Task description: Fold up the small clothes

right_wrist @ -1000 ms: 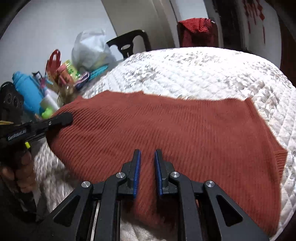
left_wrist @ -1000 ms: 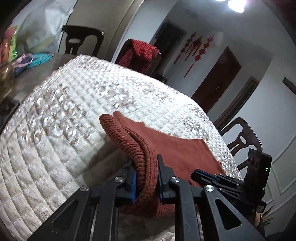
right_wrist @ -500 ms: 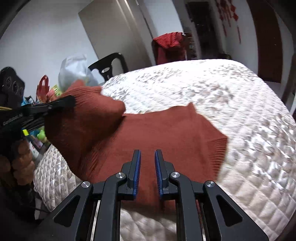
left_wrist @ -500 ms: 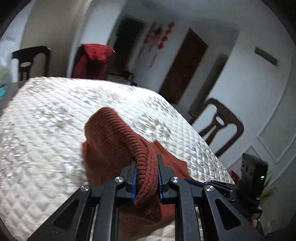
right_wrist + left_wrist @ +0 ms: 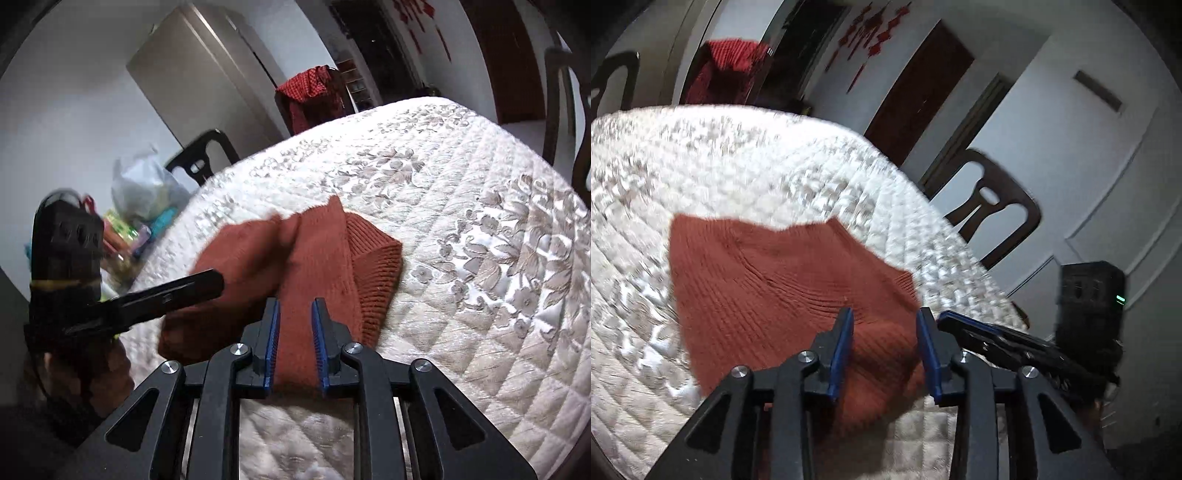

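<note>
Knitwear, a small rust-red ribbed knit garment, lies folded over itself on the cream quilted floral cover of the table, near the cover's front edge. We see the left gripper over the garment's near corner: its blue-padded jaws have just been opening and now stand moderately apart, with knit cloth between them but clear of the pads, so nothing is pinched. We see the right gripper at the garment's near edge too; its jaws have just been opening and stand narrowly apart, a strip of the knit lying between the blue pads, seemingly loose. In the right wrist view the garment's ribbed hem lies beside the folded-over flap. Beyond the garment, at the cover's far rim, a dark wooden chair stands, and a red cloth hangs over another chair.
</note>
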Demonstrator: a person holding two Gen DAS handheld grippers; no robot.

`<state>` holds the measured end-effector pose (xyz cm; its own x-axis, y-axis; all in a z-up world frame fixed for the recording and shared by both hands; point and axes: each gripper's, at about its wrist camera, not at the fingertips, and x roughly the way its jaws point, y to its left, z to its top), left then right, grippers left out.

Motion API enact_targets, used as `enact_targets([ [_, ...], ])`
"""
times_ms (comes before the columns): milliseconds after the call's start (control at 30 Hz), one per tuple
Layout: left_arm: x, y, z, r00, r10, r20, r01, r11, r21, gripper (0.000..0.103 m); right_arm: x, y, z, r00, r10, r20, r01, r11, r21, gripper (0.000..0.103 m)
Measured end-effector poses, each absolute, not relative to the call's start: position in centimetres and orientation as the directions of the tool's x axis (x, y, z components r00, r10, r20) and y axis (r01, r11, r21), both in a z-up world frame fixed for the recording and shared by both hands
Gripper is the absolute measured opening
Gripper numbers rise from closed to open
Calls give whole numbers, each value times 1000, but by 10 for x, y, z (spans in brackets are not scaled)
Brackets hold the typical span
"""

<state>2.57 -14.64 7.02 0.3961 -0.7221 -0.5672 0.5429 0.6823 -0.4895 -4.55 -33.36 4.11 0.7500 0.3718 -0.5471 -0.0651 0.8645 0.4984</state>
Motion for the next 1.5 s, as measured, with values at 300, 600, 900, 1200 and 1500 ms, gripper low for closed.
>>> enact_targets([
  [300,30,-92,72,567,-567,-597,415,823,-387,38,-22,-318,36,683,523,-511,-127,773,621,51],
  [600,31,-93,41,547,-537,-642,390,842,-372,38,2,-312,16,587,582,-563,-84,735,673,51],
  [900,32,-93,38,547,-548,-633,400,835,-376,39,9,-311,19,571,583,-578,-32,719,694,51],
  [1200,29,-90,37,545,-555,-629,404,831,-383,39,13,-304,14,525,560,-641,-24,762,647,47],
  [1500,32,-93,42,548,-541,-638,402,839,-367,39,21,-304,13,527,569,-632,-82,774,628,20],
])
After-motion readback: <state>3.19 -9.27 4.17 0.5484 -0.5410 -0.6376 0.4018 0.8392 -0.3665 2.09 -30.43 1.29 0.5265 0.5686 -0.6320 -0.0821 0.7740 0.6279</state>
